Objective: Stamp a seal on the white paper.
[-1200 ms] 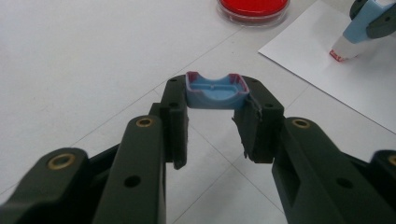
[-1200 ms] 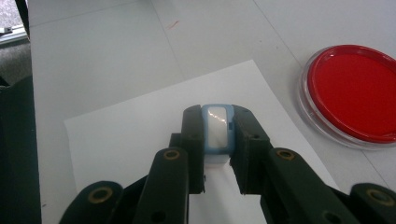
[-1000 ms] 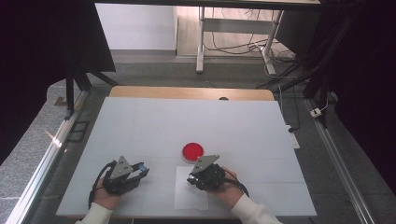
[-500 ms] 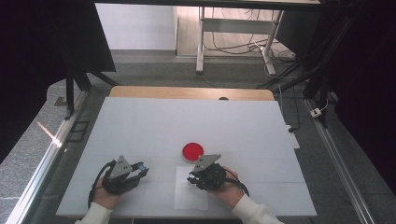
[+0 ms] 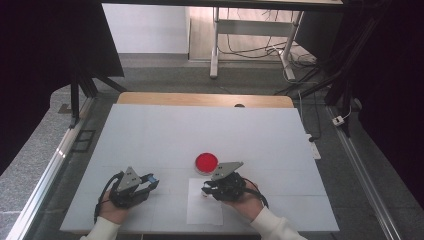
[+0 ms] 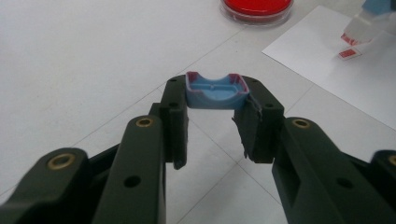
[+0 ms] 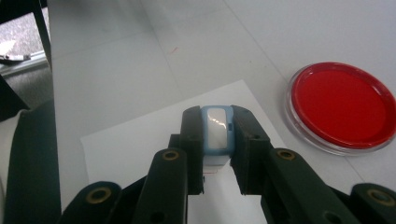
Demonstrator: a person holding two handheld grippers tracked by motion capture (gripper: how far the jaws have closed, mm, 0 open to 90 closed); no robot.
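White table (image 5: 165,135), big and mostly bare. Sheet of paper (image 5: 204,207) at the near edge, between the hands. Red dish (image 5: 206,161) just beyond the paper; the right gripper view shows its clear rim (image 7: 341,108). Right gripper (image 5: 206,190) over the paper, jaws clamped on a blue-and-white stamp (image 7: 216,130); left gripper view shows the stamp's (image 6: 369,21) bottom end above the paper. Left gripper (image 5: 154,181) near left, jaws pinching a small blue cap (image 6: 215,89), hollow side visible.
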